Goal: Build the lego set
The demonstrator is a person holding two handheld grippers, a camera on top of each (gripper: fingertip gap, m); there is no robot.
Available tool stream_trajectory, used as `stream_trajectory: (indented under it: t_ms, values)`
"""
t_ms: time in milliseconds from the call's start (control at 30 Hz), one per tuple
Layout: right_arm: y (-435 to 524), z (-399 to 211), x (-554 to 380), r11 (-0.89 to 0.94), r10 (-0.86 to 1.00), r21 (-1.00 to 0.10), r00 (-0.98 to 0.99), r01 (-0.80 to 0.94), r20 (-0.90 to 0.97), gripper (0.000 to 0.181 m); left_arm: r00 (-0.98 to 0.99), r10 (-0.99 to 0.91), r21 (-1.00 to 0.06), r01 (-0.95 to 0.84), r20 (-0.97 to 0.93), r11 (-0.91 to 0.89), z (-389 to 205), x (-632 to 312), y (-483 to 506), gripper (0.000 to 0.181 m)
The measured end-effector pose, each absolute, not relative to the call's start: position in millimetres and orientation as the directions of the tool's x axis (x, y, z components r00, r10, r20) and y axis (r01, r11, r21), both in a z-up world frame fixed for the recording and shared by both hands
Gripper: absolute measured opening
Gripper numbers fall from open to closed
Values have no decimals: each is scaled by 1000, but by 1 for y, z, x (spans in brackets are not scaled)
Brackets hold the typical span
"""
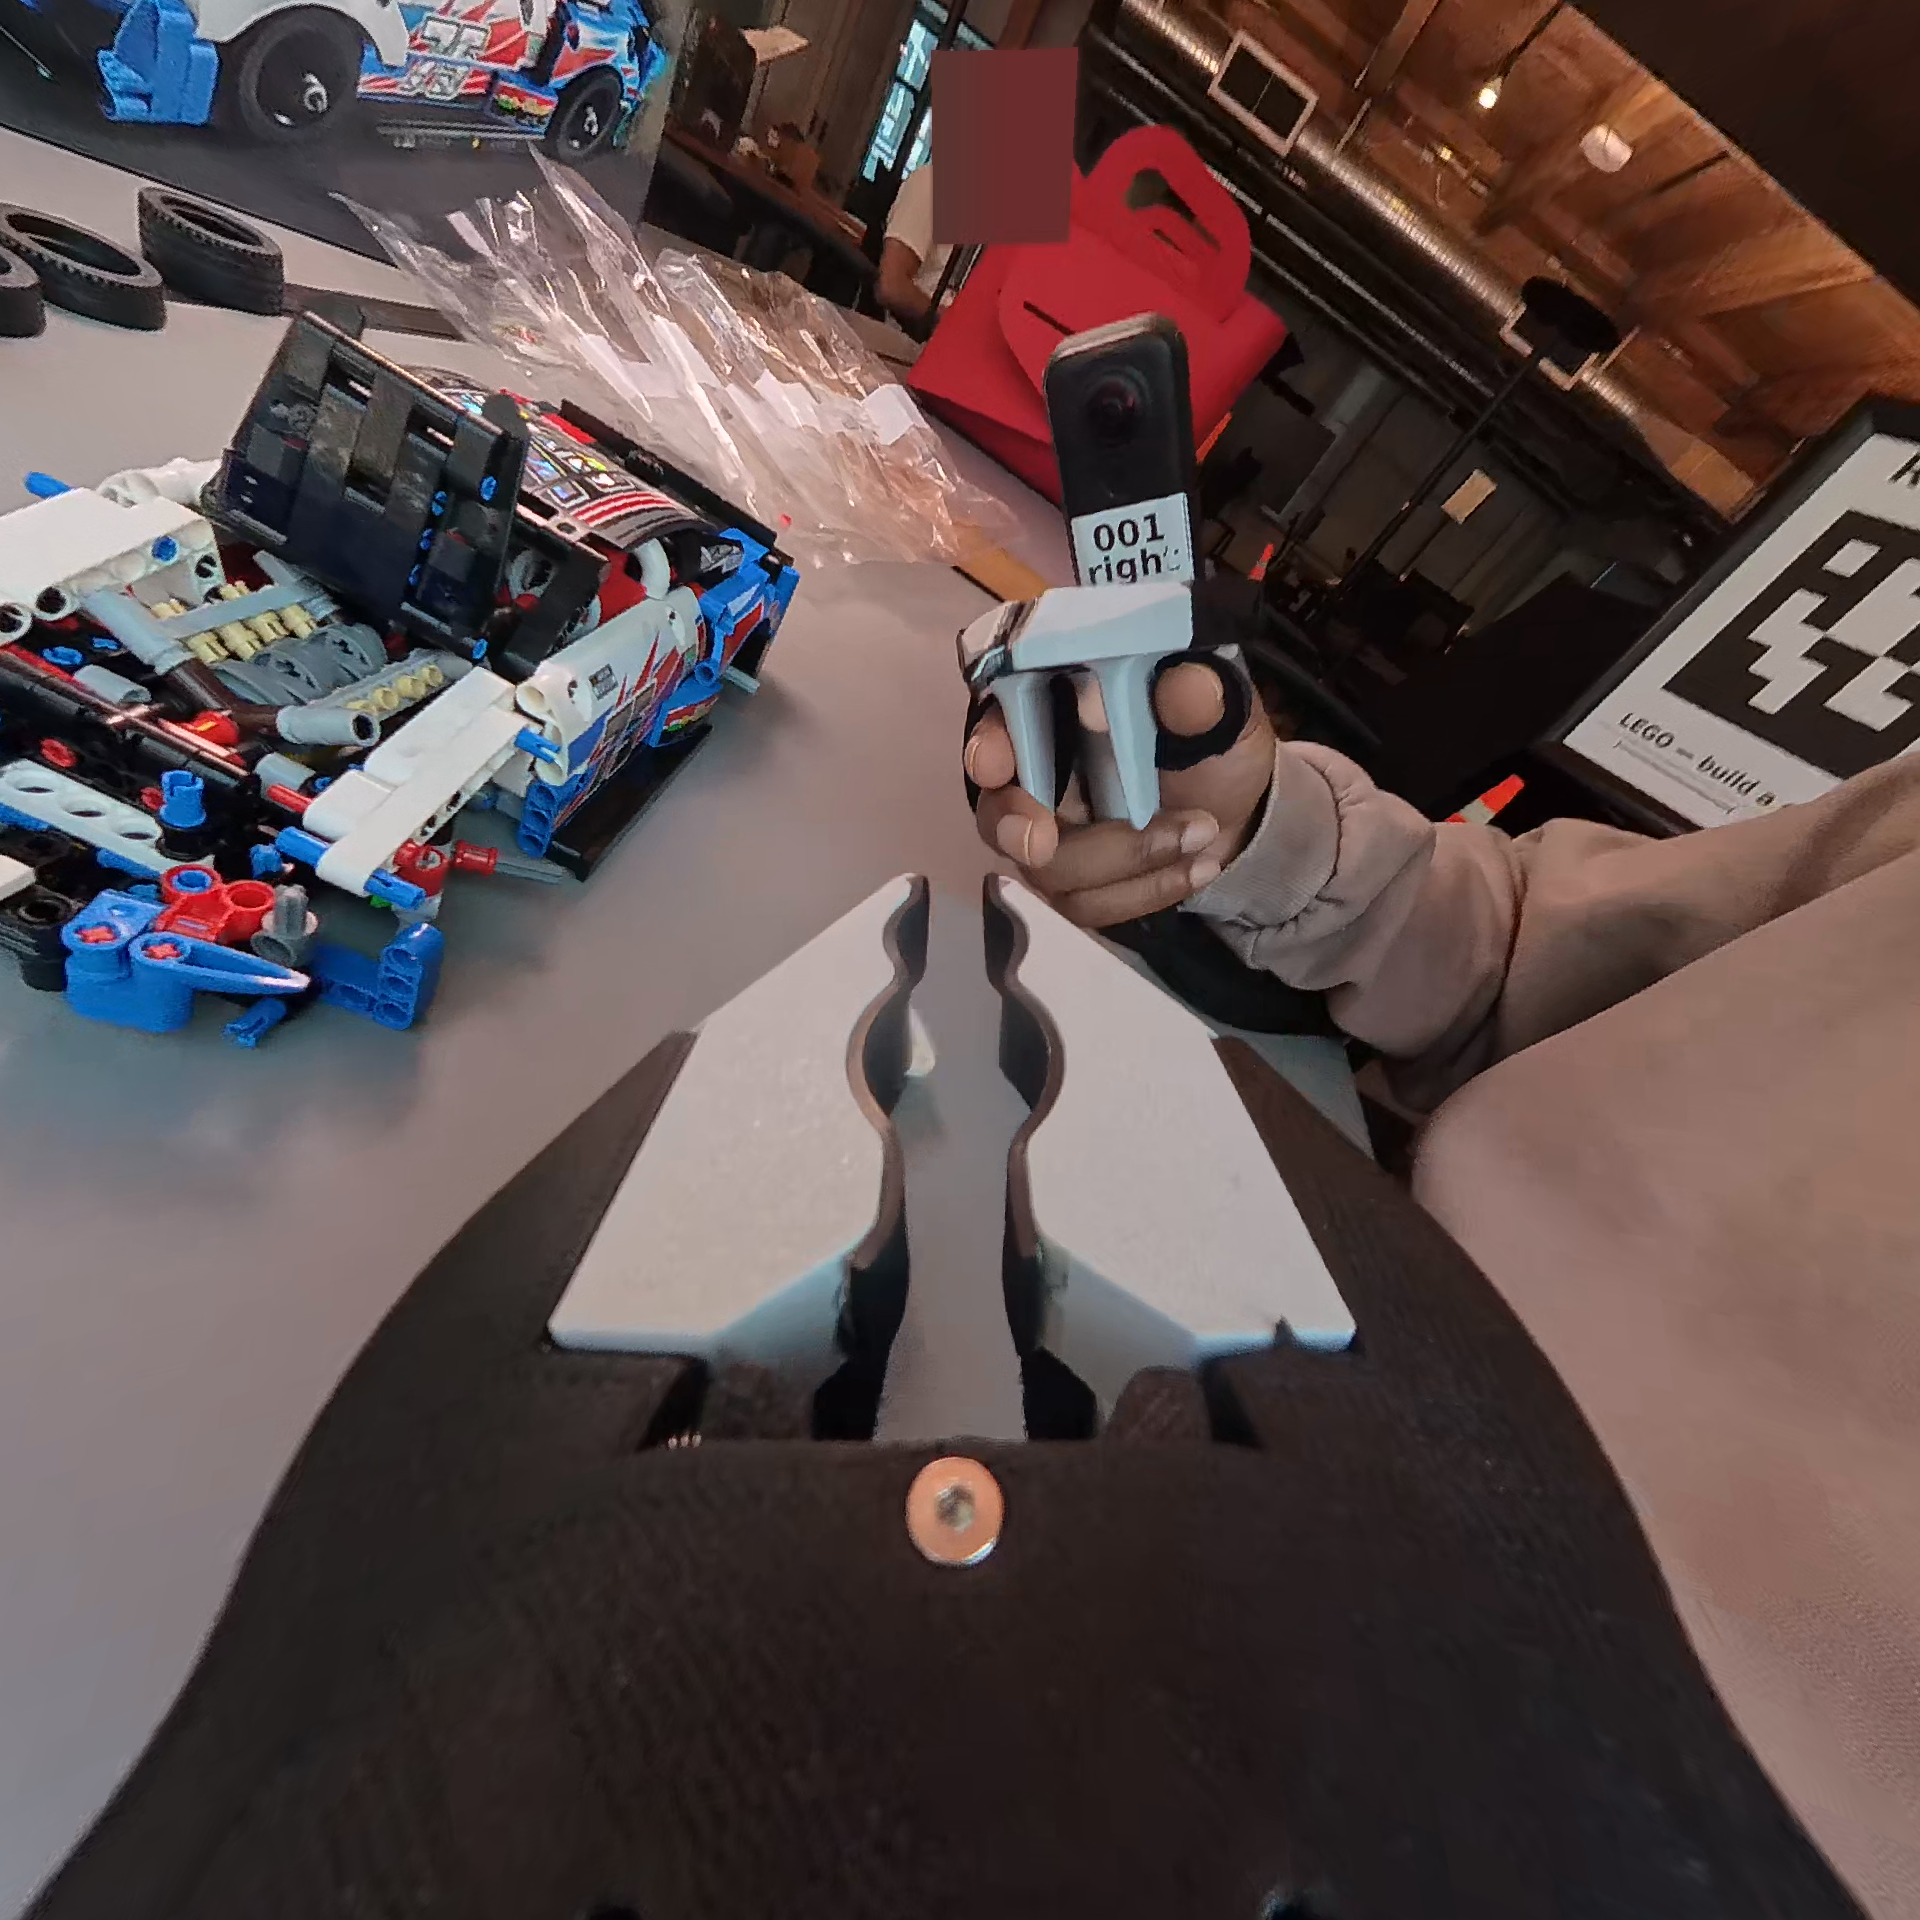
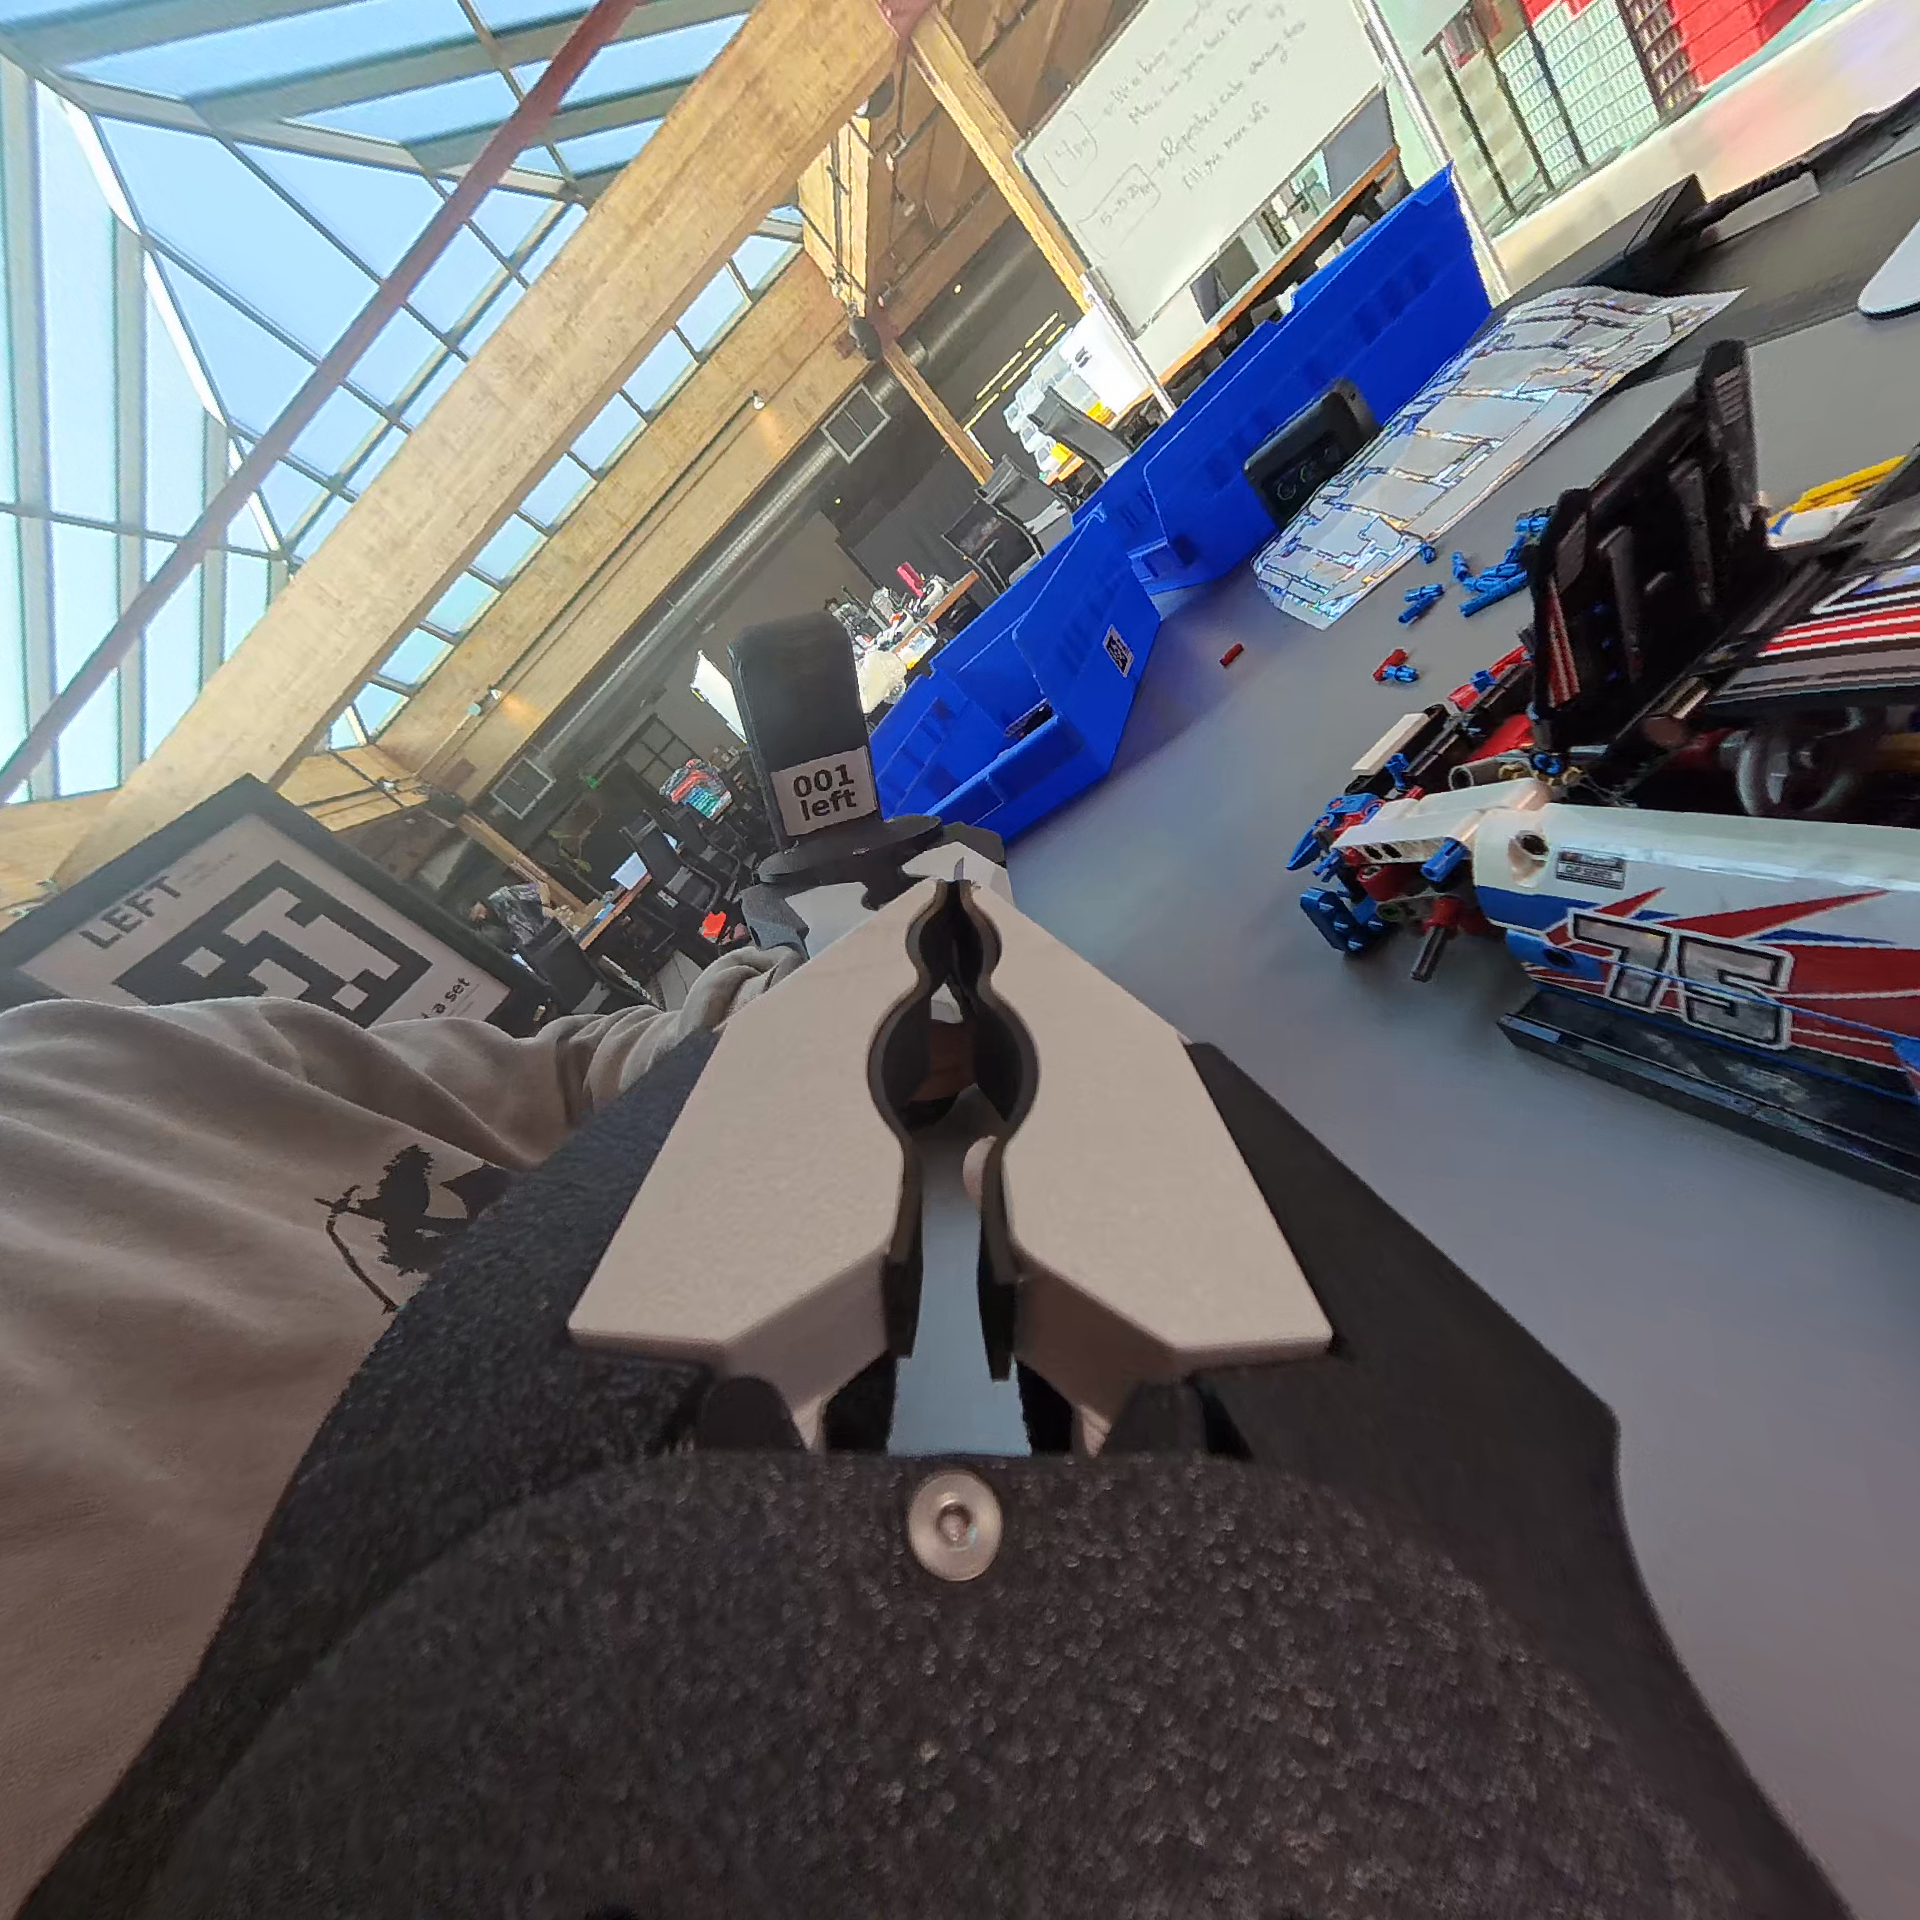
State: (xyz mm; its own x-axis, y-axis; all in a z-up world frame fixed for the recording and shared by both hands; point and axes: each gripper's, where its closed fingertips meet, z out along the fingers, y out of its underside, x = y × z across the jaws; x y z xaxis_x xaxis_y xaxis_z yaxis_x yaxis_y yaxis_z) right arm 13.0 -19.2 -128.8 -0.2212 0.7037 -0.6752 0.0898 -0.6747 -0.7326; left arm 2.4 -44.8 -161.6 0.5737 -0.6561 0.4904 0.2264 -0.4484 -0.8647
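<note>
Left gripper jaws slightly parted, empty; right gripper jaws closed, empty

1. This is a large open-plan workspace of the converted-warehouse kind, part office and part workshop.
2. Heavy timber beams carry a glazed skylight roof, with blue sky behind the panes.
3. Exposed metal ducting runs under a wooden ceiling hung with lamps.
4. A whiteboard covered in handwriting stands at the back, with rows of work desks and office chairs below it.
5. Blue plastic storage bins line the far edge of the grey desk.
6. Framed black-and-white marker boards stand on the desk edges.
7. Orange traffic cones sit on the floor beyond.
</note>
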Motion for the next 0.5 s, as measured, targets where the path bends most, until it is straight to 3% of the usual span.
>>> stream_trajectory:
  t_ms: [100, 167, 300, 367, 433, 500]
  values:
    - [-20, -127, 13, -671, 707, -736, -222, 87, -671, 0, 620, -687, -900, 77, 379, -428, -174, 7, -48, 15]
    - [-20, -122, 16, -668, 713, -741, -224, 73, -664, 0, 650, -726, -912, -123, 224, -392, -187, 7, -55, 28]
    - [-15, -109, 24, -653, 735, -757, -223, 23, -641, 0, 653, -757, -804, -465, -30, -370, -224, -9, -65, 62]
    - [-12, -101, 28, -654, 737, -757, -228, -2, -636, 0, 632, -772, -767, -525, -60, -370, -236, -7, -68, 59]
    - [-11, -96, 31, -650, 741, -759, -236, -17, -629, 0, 627, -774, -756, -546, -84, -360, -239, -5, -65, 29]
    - [-10, -93, 34, -644, 747, -764, -236, -28, -621, 0, 621, -784, -753, -524, -16, -399, -238, -3, -65, 21]
